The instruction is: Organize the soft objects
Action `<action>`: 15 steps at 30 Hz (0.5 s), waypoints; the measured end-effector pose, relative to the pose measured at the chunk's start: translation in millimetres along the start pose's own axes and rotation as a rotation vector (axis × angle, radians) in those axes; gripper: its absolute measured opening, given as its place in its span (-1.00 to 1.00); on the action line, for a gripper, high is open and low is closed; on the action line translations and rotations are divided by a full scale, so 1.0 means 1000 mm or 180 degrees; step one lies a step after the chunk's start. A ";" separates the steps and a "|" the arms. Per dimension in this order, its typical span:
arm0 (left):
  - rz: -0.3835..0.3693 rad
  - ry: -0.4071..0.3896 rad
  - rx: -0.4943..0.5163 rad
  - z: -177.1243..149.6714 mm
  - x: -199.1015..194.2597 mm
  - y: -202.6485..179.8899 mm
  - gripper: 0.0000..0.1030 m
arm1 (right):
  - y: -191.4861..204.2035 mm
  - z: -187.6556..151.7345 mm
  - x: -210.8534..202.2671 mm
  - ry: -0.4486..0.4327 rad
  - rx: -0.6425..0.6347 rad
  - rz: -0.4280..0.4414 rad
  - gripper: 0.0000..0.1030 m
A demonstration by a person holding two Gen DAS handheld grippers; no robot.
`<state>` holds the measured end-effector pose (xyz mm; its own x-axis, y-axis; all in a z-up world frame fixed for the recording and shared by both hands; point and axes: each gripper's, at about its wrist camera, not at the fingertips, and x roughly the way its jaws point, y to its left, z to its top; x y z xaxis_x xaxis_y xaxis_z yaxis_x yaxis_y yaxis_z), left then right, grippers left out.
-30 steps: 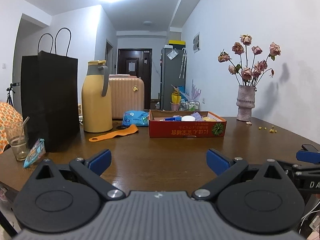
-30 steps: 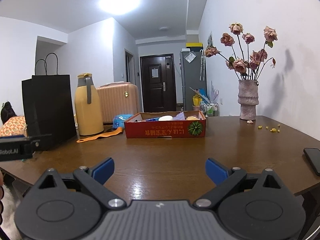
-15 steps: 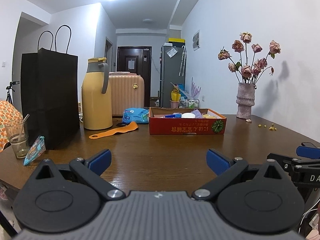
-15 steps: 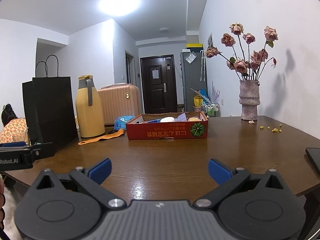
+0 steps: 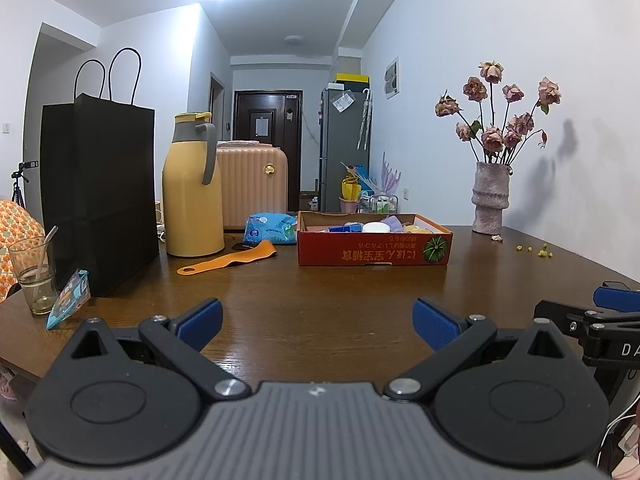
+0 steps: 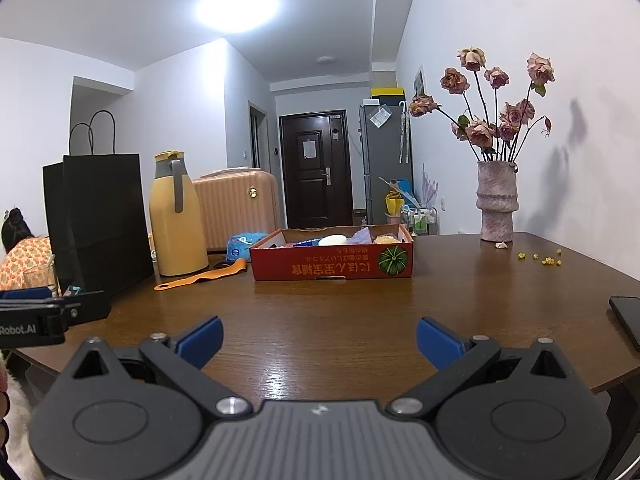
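Observation:
A red cardboard box (image 5: 374,250) (image 6: 332,266) with several small soft items inside sits mid-table, far ahead of both grippers. Left of it lie a blue soft pack (image 5: 270,230) (image 6: 240,242) and an orange strap (image 5: 228,260) (image 6: 200,276). My left gripper (image 5: 318,320) hovers open at the near table edge with nothing between its blue pads. My right gripper (image 6: 320,340) is likewise open and empty. Each gripper shows at the edge of the other's view, the right gripper (image 5: 600,316) and the left gripper (image 6: 40,312).
On the brown table (image 5: 320,288) stand a black paper bag (image 5: 100,196), a yellow thermos (image 5: 192,196), a glass (image 5: 34,276) with a straw, a small snack packet (image 5: 70,296), a vase of dried roses (image 5: 490,200) and a phone (image 6: 628,320). A person in orange sits at left.
Both grippers have pulled back slightly and lowered, so the box sits a little farther off. Their jaws stay open.

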<state>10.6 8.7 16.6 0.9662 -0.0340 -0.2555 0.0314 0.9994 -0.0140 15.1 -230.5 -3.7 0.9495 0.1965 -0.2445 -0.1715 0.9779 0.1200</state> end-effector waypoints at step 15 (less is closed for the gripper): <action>-0.0001 -0.0001 0.0016 -0.001 0.001 0.001 1.00 | 0.001 -0.001 -0.004 -0.0049 -0.0035 0.0021 1.00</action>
<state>11.4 9.3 15.3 0.9663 -0.0344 -0.2551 0.0331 0.9994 -0.0093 11.1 -230.4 -3.7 0.9523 0.2020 -0.2288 -0.1806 0.9773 0.1111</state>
